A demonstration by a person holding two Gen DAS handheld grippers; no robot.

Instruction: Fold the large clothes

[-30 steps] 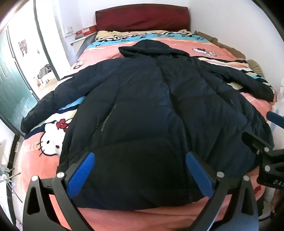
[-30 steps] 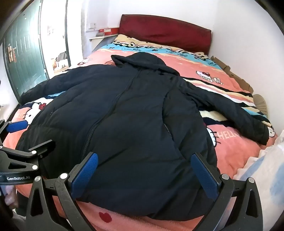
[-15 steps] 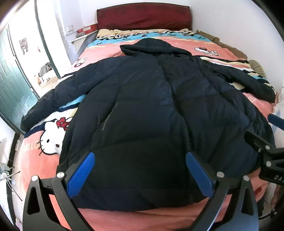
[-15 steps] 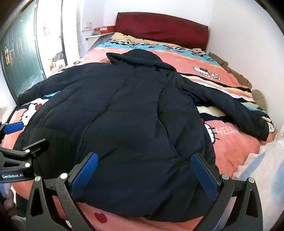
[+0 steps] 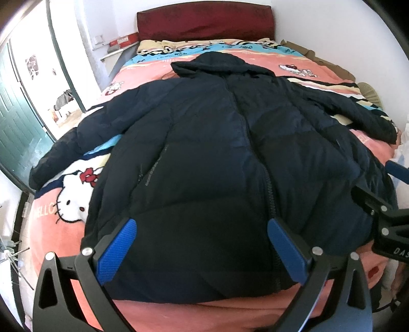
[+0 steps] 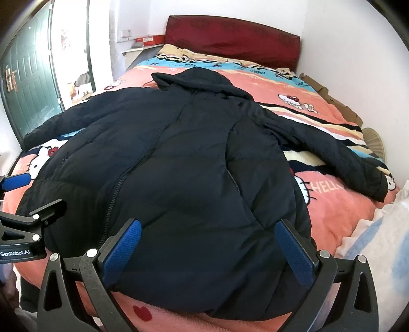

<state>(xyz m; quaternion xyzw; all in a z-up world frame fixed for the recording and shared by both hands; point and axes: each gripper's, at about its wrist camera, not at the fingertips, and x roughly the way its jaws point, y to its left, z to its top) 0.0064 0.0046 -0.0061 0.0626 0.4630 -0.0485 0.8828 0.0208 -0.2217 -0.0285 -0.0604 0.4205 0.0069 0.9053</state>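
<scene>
Left wrist view: the left gripper hangs over the near hem of a dark navy hooded puffer jacket, its blue-padded fingers spread wide with nothing between them. The jacket lies front up and zipped on a pink Hello Kitty blanket that covers the bed, hood toward the far dark red headboard and both sleeves stretched out to left and right. The right gripper shows at the right edge, beside the jacket's right hem corner. A green door stands at far left. Right wrist view: the right gripper hovers above the near hem, right of the zipper, with its fingers wide apart and empty. The left gripper shows at the left edge, near the jacket's left hem. The jacket's right sleeve reaches toward the wall, its cuff on the blanket. A pale blue and white cloth lies bunched at near right.
</scene>
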